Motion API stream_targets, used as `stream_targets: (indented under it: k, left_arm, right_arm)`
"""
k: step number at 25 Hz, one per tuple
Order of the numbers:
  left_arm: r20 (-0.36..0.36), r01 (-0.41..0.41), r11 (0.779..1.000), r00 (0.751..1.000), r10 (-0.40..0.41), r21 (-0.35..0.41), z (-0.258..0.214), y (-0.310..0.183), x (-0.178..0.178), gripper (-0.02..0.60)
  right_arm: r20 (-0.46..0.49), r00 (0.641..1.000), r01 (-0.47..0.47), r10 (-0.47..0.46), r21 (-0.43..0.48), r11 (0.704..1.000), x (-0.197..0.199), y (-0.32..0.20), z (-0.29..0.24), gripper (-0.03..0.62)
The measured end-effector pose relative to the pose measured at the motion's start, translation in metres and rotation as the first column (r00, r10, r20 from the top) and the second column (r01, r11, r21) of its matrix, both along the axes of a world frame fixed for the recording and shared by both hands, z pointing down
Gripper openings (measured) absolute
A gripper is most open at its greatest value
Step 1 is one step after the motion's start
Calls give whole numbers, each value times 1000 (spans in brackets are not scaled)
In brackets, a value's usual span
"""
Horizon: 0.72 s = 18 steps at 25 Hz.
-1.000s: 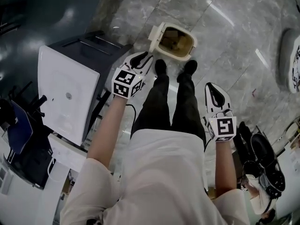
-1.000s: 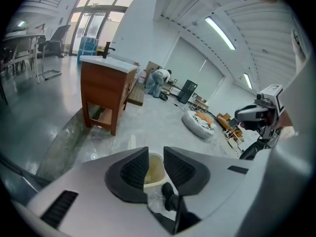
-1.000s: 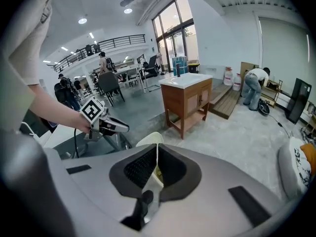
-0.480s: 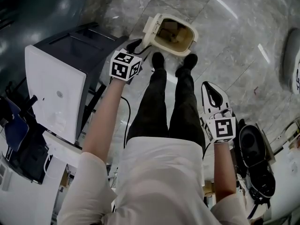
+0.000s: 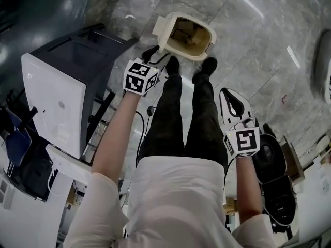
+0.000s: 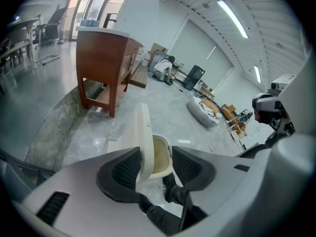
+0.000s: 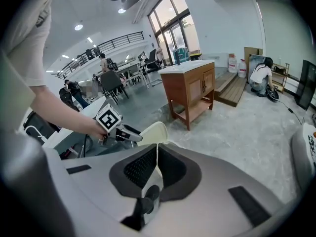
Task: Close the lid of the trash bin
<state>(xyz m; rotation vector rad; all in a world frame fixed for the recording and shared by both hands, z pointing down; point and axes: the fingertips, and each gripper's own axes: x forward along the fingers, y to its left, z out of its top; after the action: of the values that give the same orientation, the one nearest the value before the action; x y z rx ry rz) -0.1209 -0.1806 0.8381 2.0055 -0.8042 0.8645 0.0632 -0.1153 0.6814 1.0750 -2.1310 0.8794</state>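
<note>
Count log.
- trash bin (image 5: 200,56): 1
- lid (image 5: 161,32): 1
- Grippers: 2, the left gripper (image 5: 153,52) and the right gripper (image 5: 228,93)
- Marker cubes: 2, left cube (image 5: 140,76) and right cube (image 5: 242,141)
- Black shoes: 2, left shoe (image 5: 174,65) and right shoe (image 5: 208,65)
- wooden cabinet (image 7: 190,90): 1
- crouching person (image 7: 260,75): 1

People farther off are too small to count.

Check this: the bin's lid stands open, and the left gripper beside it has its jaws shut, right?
No: the left gripper has its jaws apart, having just been opening, with the upright lid between them, as the left gripper view shows. The bin is open.
</note>
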Motion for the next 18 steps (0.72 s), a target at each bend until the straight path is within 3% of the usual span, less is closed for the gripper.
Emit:
stream_targets:
  k: [18]
  left_arm:
    - [-7, -114, 993, 994, 113, -23, 45, 45, 101, 213]
  right_arm:
    - [27, 999, -24, 25, -36, 999, 57, 13, 53, 32]
